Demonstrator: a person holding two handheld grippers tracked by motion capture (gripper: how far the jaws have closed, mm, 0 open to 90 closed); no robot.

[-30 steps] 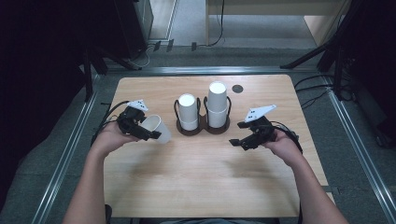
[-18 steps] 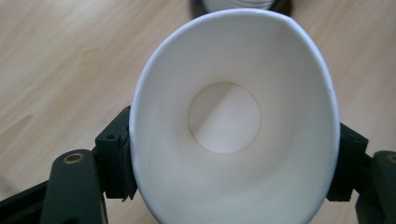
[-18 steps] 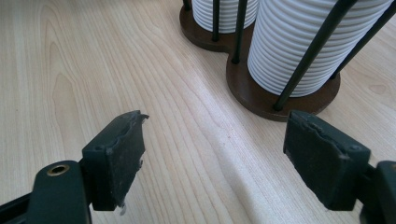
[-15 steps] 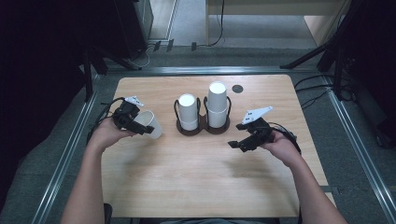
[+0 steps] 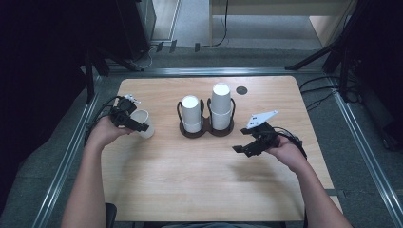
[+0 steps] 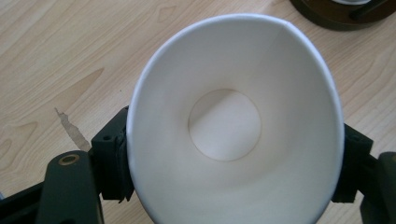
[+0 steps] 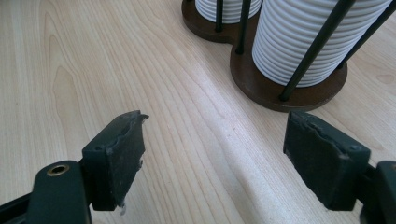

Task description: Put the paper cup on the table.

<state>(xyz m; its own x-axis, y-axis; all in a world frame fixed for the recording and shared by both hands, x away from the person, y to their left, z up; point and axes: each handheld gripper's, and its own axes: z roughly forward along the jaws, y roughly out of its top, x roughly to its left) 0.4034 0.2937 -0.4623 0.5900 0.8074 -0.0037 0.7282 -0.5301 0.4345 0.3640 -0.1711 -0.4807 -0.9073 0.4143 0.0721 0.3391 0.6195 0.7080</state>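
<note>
At the left side of the desk (image 5: 199, 185), a single white paper cup (image 6: 233, 126) sits clamped between the jaws of the left tool (image 5: 128, 118), its rim squeezed into an oval and its open mouth turned toward that tool's camera, so the round bottom shows inside. Doing this step well, by my judgement, means keeping the squeeze light: the thin, smooth paper wall already bends under the pads, and more pressure would crease it. The cup is probably best carried level and set down gently before the jaws part. To the right, near the middle of the desk, a dark wooden holder (image 5: 206, 129) with thin black metal rods carries two stacks of nested cups, the shorter stack (image 5: 191, 113) on the left and the taller stack (image 5: 221, 105) on the right; their rolled rims make fine ribbing. Farther right, the right tool (image 5: 247, 147) hovers over pale, grained wood with its jaws spread wide and nothing between them.
</note>
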